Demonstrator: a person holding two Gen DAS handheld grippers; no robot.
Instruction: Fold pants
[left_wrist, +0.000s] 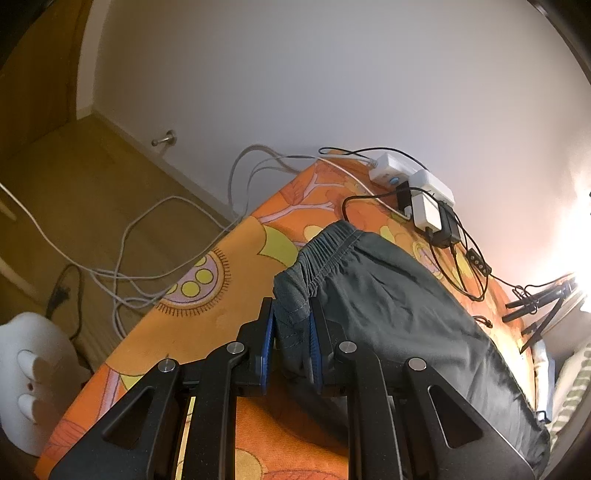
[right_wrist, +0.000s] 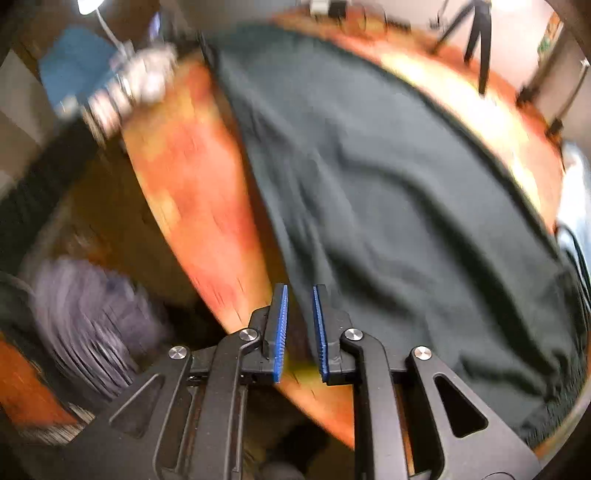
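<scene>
Right wrist view is motion-blurred, its tool (right_wrist: 299, 325) spread over pants (right_wrist: 388, 184); left tool (left_wrist: 291, 332) pinches their waistband.

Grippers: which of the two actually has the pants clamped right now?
The left gripper: its blue pads pinch the pants near the elastic waistband. The right gripper is open, nothing between its pads.

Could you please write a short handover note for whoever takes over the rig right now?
Left gripper: shut on the pants, pinching bunched fabric at the elastic waistband corner.
Right gripper: open and holding nothing, at the near edge of the pants where they meet the orange cloth; that view is blurred.
Pants: spread across the orange patterned cloth, waistband toward the power strip and chargers by the wall.
Done: waistband corner gripped.
Left: no finished fold visible; the right gripper probably needs a grip before folding.
</scene>
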